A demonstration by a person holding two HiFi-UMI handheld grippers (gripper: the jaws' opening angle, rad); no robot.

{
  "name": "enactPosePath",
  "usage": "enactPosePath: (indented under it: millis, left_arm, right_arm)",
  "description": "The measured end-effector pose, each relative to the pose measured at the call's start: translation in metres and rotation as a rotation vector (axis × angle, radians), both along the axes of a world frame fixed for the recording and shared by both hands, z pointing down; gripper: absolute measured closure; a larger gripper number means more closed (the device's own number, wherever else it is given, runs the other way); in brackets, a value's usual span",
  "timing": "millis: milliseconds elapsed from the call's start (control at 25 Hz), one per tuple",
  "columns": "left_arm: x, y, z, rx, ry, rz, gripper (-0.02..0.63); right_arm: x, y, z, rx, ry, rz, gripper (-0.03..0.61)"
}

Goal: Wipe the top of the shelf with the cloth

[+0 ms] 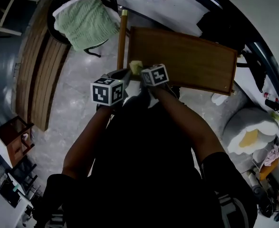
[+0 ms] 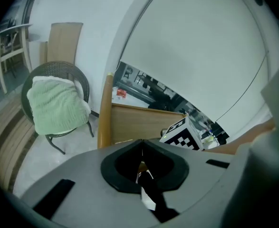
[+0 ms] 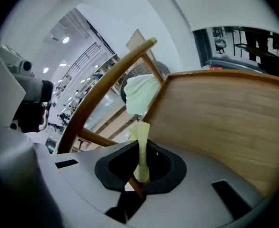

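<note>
Right gripper clamped on a pale yellow cloth at the wooden shelf's near left corner, left gripper closed and empty just beside it, upright wooden pole and chair with green towel beyond, cloth mostly hidden behind the grippers from the head view.

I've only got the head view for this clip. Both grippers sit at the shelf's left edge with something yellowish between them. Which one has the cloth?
Observer: The right gripper; its view shows its fingers shut on the cloth, a pale yellow strip.
Operator: Does the left hold any?
Observer: No. The left gripper has its fingers together, with no cloth between them.
Operator: Is the cloth flat on the shelf?
Observer: No; in the right gripper view the strip sticks out free past the fingers, by the shelf edge.
</note>
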State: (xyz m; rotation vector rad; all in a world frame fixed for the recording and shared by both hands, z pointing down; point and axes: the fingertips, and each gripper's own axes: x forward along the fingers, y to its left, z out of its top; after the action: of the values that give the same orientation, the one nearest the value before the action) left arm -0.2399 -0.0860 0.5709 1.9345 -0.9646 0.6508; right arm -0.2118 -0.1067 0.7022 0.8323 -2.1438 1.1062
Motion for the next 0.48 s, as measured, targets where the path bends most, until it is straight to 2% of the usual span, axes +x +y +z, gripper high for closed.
enactPosePath:
  millis: [80,280,480]
  left_arm:
    - [-0.008,0.004,0.001,-0.004,0.000,-0.001,0.601]
    - [-0.010,0.007,-0.001,0.002,0.004,0.051,0.601]
    - [0.006,0.008,0.004,-0.031,0.039,0.074,0.601]
  right_arm:
    - [-0.016,0.005,0.009,-0.010,0.035,-0.041,0.538]
    - [-0.023,0.014,0.037,0.042,0.244,-0.235,0.538]
    - [-0.007,0.014,0.036,0.028,0.262,-0.227,0.538]
